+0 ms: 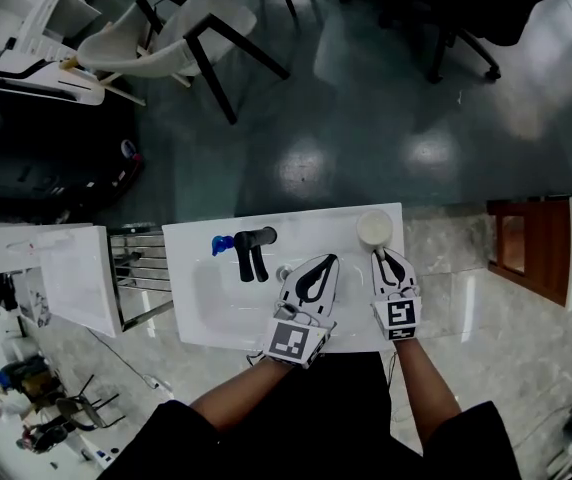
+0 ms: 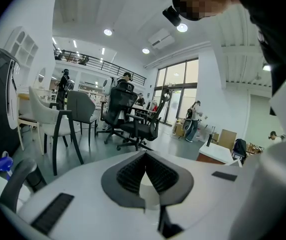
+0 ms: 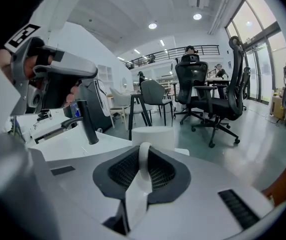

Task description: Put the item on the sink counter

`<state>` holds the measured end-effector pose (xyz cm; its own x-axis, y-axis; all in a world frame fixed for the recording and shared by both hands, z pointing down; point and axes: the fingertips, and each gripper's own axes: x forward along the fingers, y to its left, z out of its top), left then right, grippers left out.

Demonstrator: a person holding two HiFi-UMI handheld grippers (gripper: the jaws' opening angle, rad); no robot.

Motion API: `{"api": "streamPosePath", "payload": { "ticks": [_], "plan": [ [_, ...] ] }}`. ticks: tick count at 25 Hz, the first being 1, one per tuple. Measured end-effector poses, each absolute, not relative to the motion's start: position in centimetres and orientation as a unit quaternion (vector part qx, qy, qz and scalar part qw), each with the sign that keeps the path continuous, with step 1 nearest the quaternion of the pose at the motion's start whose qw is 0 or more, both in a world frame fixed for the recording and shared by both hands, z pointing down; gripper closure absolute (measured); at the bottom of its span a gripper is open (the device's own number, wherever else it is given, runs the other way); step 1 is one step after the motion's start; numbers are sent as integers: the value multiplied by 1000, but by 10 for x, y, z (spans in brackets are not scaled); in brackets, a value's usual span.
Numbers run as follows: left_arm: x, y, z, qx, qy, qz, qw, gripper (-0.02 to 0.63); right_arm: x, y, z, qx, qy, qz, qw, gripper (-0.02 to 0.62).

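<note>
right gripper [image 1: 382, 254] [image 3: 144, 148]: jaws are standing narrow, clamping the looped handle [image 3: 143, 160] of 1 white cup [image 1: 374, 228] [image 3: 153, 135]. the cup is sitting upright over the far right corner of the white sink counter [image 1: 344, 218] [image 3: 78, 145]; its base is hidden, so contact is unclear. left gripper [image 1: 327, 260] [image 2: 145, 155]: its 2 jaws are meeting at the tips, gripping nothing, and it is hanging over the basin just beside the right gripper. 1 black faucet [image 1: 254, 244] [image 3: 86, 120] is standing left of both grippers, with 1 blue item [image 1: 222, 245] lying just beside it.
</note>
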<state>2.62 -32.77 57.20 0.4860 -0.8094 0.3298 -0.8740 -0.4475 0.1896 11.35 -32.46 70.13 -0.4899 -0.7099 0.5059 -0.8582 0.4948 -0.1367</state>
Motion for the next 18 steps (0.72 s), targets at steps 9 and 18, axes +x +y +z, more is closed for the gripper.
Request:
{"api": "streamPosePath", "payload": {
  "ticks": [9, 18],
  "plan": [
    [28, -339, 577, 844, -497, 94, 179, 594, 112, -329, 711, 467, -840, 195, 196, 538],
    [26, -339, 584, 850, -484, 100, 182, 594, 116, -322, 726, 471, -837, 191, 201, 538]
  ]
}}
